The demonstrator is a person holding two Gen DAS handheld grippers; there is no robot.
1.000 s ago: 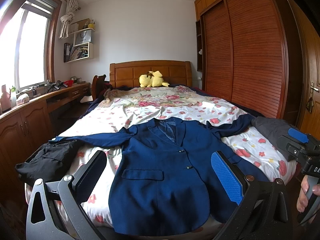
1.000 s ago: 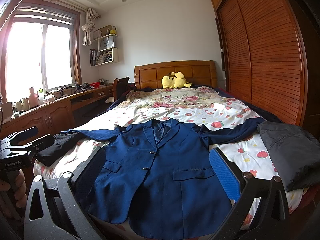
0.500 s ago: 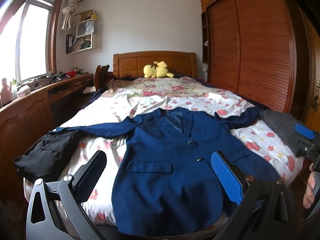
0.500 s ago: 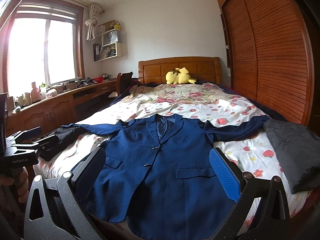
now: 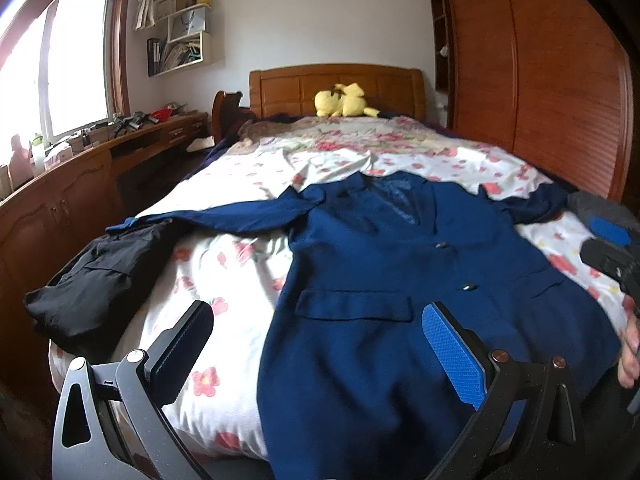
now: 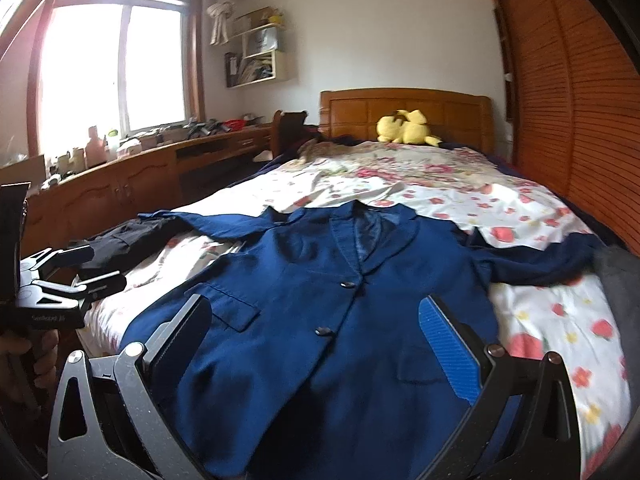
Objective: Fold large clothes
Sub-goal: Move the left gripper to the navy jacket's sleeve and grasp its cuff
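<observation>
- The blue jacket lies face up and buttoned on the bed, collar toward the headboard, hem hanging at the near foot edge; its long axis runs straight away from both cameras.
- Its 2 sleeves spread sideways: the left sleeve reaches onto a black garment, the right sleeve runs toward a grey garment.
- The left gripper hovers above the hem, fingers spread wide and holding nothing; the jacket's left edge lies between them, just ahead and below.
- The right gripper hovers over the lower front, fingers also spread and empty, with the 2 buttons in line between them.
- Judgement: folding has not yet begun. Each gripper is nearer its own side's sleeve, so the left suits the left sleeve and the right suits the right one.
- Either sleeve calls for a reach forward and outward, since the cuffs lie well apart from the fingers.
</observation>
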